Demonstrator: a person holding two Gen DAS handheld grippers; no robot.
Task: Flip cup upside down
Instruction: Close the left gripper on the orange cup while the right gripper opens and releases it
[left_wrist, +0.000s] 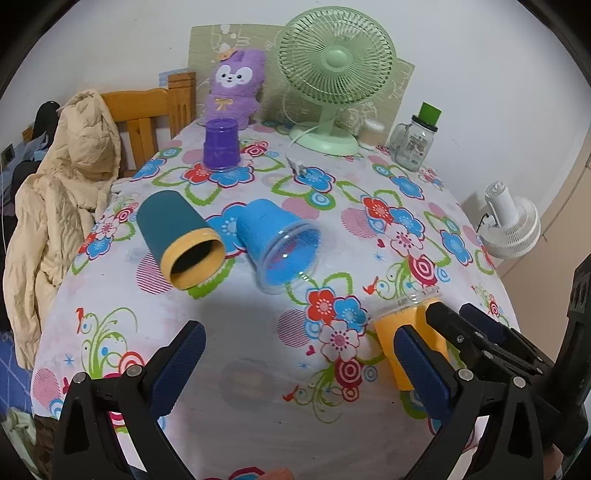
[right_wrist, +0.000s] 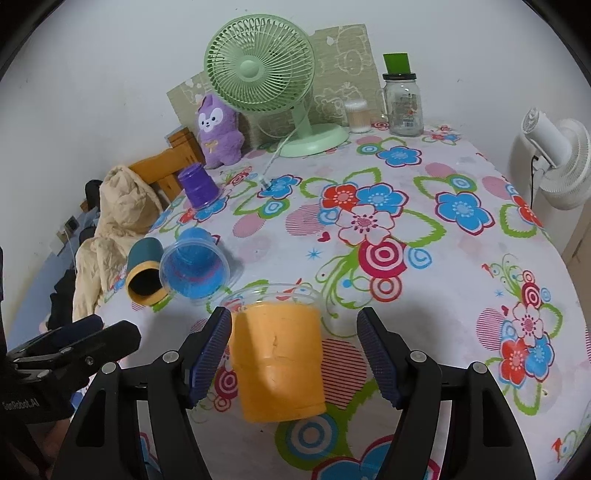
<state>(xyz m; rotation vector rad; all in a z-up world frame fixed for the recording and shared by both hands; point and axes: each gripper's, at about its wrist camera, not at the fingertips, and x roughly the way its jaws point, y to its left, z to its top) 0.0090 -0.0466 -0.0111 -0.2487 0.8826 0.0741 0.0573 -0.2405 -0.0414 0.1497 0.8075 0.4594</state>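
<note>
An orange cup (right_wrist: 279, 363) lies on its side on the flowered tablecloth, mouth pointing away from me. My right gripper (right_wrist: 295, 354) is open with its fingers on either side of the cup; the left pad looks close to or touching it. The orange cup also shows in the left wrist view (left_wrist: 397, 332), behind the right gripper's fingers. My left gripper (left_wrist: 299, 369) is open and empty above bare cloth. A blue cup (left_wrist: 279, 243) and a teal cup with a yellow rim (left_wrist: 181, 240) lie on their sides. A purple cup (left_wrist: 221, 144) stands upside down.
A green desk fan (left_wrist: 332, 81), a purple plush toy (left_wrist: 232, 88), a glass jar with a green lid (left_wrist: 415, 142) and a small white container (left_wrist: 371, 134) stand along the far edge. A chair with a beige jacket (left_wrist: 62, 206) is left of the table. A white fan (left_wrist: 511, 225) is to the right.
</note>
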